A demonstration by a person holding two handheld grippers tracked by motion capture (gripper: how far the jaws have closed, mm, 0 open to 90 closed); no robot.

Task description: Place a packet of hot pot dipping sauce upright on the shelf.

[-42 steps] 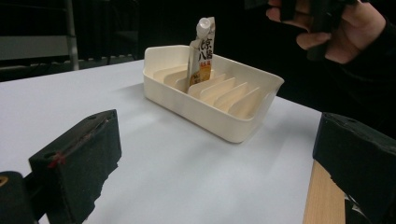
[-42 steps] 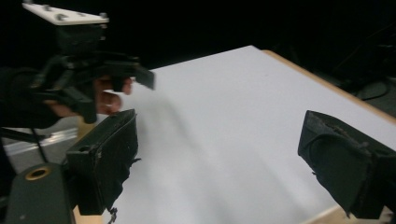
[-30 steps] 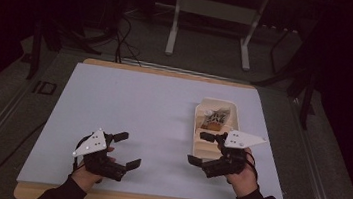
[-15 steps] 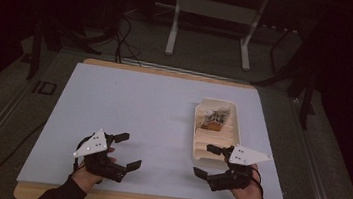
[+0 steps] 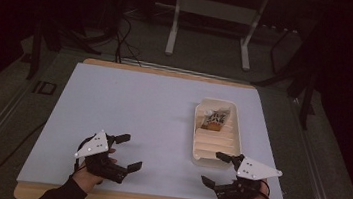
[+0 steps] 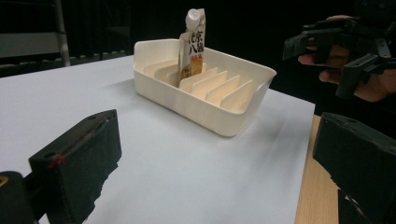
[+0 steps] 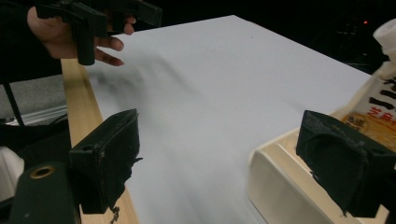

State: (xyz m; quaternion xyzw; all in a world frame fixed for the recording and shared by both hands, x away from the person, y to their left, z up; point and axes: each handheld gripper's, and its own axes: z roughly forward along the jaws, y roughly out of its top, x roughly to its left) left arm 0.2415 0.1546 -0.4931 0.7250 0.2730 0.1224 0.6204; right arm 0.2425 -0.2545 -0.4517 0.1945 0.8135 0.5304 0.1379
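Empty right gripper (image 5: pixel 214 169) near tray (image 5: pixel 212 154)

Spouted drink pouch (image 5: pixel 215 118) stands upright in cream slotted tray's (image 5: pixel 214 151) far end

Your left gripper (image 5: pixel 126 150) low at the near edge, jaws spread, your right gripper (image 5: pixel 218 169) likewise gaping, both empty.

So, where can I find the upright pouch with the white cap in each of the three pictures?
High view: the tan printed pouch with a white screw cap stands in the far end of the cream slotted plastic tray, right of centre.
Left gripper view: upper centre, upright in the tray's far slots.
Right gripper view: far right edge, partly cut off.
Shared landmark: the cream tray.
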